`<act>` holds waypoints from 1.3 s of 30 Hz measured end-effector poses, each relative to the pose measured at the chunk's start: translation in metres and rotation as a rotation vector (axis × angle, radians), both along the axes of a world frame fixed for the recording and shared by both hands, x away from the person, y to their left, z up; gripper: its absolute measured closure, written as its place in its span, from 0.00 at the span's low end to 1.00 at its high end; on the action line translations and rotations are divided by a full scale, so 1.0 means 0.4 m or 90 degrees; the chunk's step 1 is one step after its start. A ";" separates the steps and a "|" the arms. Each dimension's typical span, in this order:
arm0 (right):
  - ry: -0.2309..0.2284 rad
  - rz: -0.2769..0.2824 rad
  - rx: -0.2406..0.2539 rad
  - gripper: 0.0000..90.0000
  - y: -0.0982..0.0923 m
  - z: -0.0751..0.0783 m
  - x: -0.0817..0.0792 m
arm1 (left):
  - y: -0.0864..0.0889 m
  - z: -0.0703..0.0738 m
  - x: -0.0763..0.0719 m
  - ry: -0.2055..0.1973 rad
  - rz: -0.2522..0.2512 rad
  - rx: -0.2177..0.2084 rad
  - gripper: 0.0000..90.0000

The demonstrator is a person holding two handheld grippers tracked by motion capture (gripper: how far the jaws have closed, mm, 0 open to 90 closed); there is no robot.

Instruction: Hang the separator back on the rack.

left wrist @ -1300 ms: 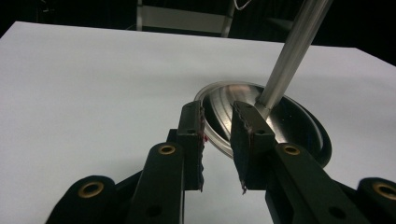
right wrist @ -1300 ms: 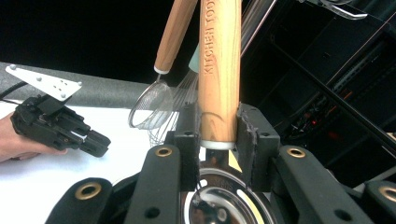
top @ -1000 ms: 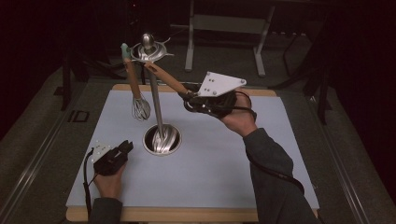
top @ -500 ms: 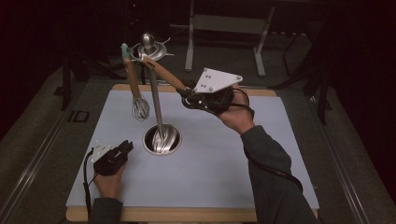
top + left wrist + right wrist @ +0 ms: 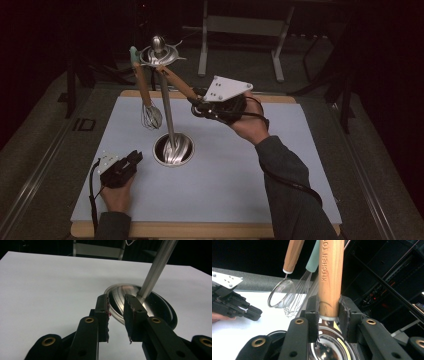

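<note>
A metal utensil stand has a round base (image 5: pixel 172 150), an upright pole (image 5: pixel 167 110) and a hook ring (image 5: pixel 159 54) on top. From the ring hangs a whisk (image 5: pixel 151 116) with a wooden, teal-tipped handle. My right gripper (image 5: pixel 196 106) is shut on a slanting wooden utensil handle (image 5: pixel 176 82) whose upper end is at the ring. In the right gripper view the pads (image 5: pixel 329 312) press that handle (image 5: pixel 330 277), with a shiny metal bowl below them, and a strainer (image 5: pixel 280 296) hangs beside the whisk (image 5: pixel 297 297). My left gripper (image 5: pixel 135 157) rests open on the mat, its jaws (image 5: pixel 116 315) holding nothing just short of the base (image 5: pixel 145 305).
A pale mat (image 5: pixel 240 175) covers a wooden board (image 5: pixel 200 231) on a dark table. Behind the table stands a grey metal frame (image 5: pixel 240 30). The mat's right half and front are bare.
My right gripper has edged slightly left toward the stand with the wooden handle in it. The left gripper has stayed where it was.
</note>
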State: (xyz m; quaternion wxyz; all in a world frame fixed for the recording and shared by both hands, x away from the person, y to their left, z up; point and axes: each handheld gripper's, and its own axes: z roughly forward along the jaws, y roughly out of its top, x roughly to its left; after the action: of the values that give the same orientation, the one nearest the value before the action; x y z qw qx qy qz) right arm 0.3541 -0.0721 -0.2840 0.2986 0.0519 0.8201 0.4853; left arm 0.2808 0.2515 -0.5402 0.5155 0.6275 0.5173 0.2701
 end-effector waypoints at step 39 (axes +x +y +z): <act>0.024 0.005 0.024 0.77 -0.041 -0.013 0.001 | 0.000 0.000 -0.001 -0.002 0.003 -0.001 0.83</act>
State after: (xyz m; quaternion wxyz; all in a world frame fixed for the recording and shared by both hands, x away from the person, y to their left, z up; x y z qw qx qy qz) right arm 0.3547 -0.0885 -0.2893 0.2799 0.0634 0.8166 0.5008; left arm 0.2805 0.2515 -0.5402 0.5164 0.6254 0.5181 0.2714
